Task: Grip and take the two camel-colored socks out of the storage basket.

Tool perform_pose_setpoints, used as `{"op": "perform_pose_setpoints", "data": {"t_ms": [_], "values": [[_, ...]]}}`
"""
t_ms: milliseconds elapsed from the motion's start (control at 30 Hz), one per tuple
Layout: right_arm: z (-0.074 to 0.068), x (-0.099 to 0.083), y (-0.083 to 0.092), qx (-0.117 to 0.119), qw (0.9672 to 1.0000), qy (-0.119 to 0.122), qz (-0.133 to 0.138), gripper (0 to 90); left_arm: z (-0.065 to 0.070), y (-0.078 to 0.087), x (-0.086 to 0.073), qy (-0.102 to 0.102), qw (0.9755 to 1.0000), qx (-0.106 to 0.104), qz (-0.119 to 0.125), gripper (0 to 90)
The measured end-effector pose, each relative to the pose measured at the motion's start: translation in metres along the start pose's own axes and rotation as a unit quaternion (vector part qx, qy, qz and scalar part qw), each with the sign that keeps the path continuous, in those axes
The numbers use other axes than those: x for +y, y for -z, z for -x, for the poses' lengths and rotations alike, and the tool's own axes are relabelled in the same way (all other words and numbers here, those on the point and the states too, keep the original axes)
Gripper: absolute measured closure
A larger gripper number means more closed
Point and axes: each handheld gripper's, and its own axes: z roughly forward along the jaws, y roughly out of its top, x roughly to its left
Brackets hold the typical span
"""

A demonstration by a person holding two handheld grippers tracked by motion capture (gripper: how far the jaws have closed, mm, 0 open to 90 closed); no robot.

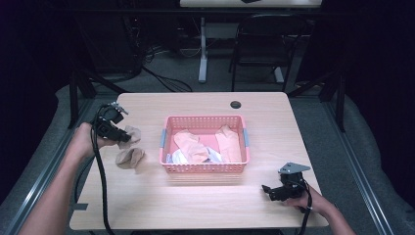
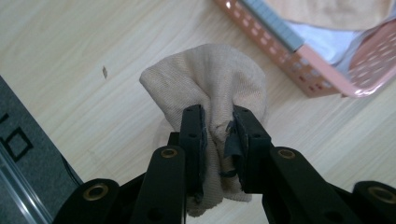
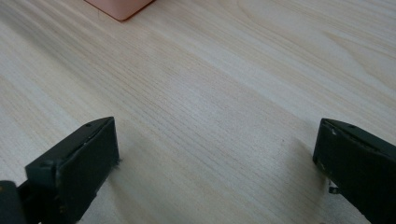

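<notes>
Left tool point(image 2: 218, 135) pinches bunched beige sock point(image 2: 210, 84), bulging away.

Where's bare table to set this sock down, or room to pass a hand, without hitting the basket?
Free: the strip between the pink basket and the near edge, and the right side above the right gripper. Crowded: left of the basket, where the left gripper pinches a beige sock above a second sock.

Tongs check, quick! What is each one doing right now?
Left tongs: closed on a beige sock, holding it above the table.
Right tongs: open, holding nothing, low over bare wood.
</notes>
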Motion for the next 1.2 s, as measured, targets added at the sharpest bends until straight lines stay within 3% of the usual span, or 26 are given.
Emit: {"op": "perform_pose_setpoints", "data": {"t_ms": [167, 567, 667, 800, 933, 1000, 1200], "values": [[0.0, 0.0, 0.0, -0.001, 1.0, 0.002, -0.001, 0.0, -0.002, -0.019, -0.011, 0.008, 0.9998, 0.007, -0.017, 75.0], [0.001, 0.0, 0.0, 0.001, 1.0, 0.004, -0.002, 0.0, -0.007, -0.068, -0.032, 0.033, 0.998, -0.012, -0.054, 72.0], [0.001, 0.0, 0.0, 0.001, 1.0, 0.004, -0.002, 0.0, -0.007, -0.076, -0.035, 0.033, 0.9975, 0.007, -0.062, 63.5], [0.001, 0.0, 0.0, 0.001, 1.0, 0.004, -0.002, 0.0, -0.008, -0.073, -0.039, 0.049, 0.9974, 0.027, -0.046, 38.0], [0.001, 0.0, 0.0, 0.001, 1.0, 0.004, -0.002, 0.0, -0.004, -0.063, -0.042, 0.054, 0.9978, 0.032, -0.023, 21.2], [0.001, 0.0, 0.0, 0.001, 1.0, 0.004, -0.002, 0.0, -0.001, -0.056, -0.045, 0.056, 0.9977, 0.035, -0.014, 15.4], [0.001, 0.0, 0.0, 0.001, 1.0, 0.004, -0.002, 0.0, 0.014, -0.036, -0.056, 0.06, 0.9967, 0.042, 0.037, 10.0]]}}
